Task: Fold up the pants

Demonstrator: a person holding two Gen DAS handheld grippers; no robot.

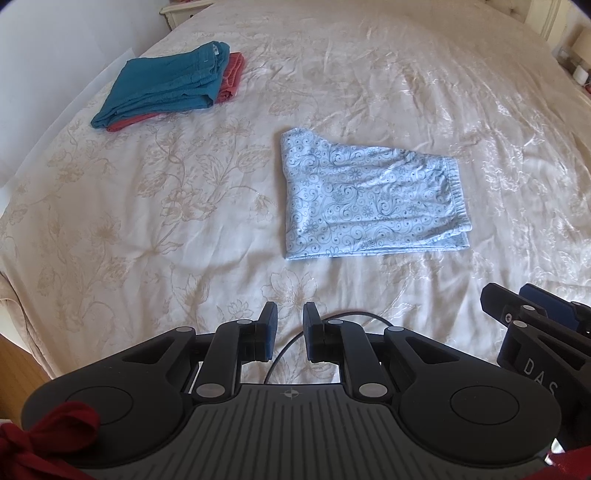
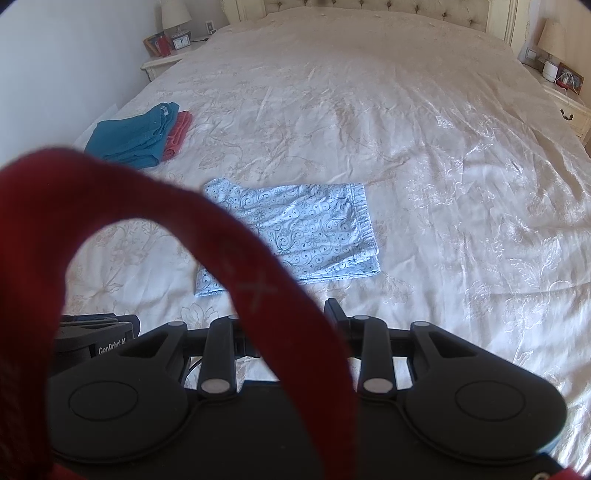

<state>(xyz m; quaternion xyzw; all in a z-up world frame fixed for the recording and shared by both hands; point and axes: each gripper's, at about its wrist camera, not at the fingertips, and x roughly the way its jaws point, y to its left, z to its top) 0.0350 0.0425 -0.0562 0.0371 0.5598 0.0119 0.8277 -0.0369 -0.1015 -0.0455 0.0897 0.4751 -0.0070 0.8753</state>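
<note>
pale blue cotton with a darker swirl-and-flower print: the pants (image 1: 373,195) lie folded into a compact rectangle near the middle of the bed (image 1: 184,221), elastic waistband on the right-hand edge in both views, layers stacked at the near right corner. nothing touches them.

left gripper (image 1: 290,328): held over the near edge of the bed, well short of the pants. fingers parted by a narrow gap, nothing between the pads, bedspread visible through the gap. a thin black cable (image 1: 291,343) runs behind the fingers.

right gripper (image 2: 291,328): beside the left one, also short of the pants. a dark red strap (image 2: 207,229) loops across the right wrist lens and hides the fingertips, so cannot tell from that view whether they are spread. in the left wrist view it enters at the right edge at an angle; gap between its fingers not readable there either. more dark red fabric sits at the lower corners of the left wrist view.

far left of the bed: teal folded garment (image 1: 166,85) stacked on a coral-red folded garment (image 1: 231,79), the red one showing along the right and near edges. well apart from the blue pants.

bedspread cream, satin-like, floral pattern, creased. nightstand (image 2: 166,61) at upper left of the right wrist view carries a lamp (image 2: 175,14) and a small clock (image 2: 181,42).
</note>
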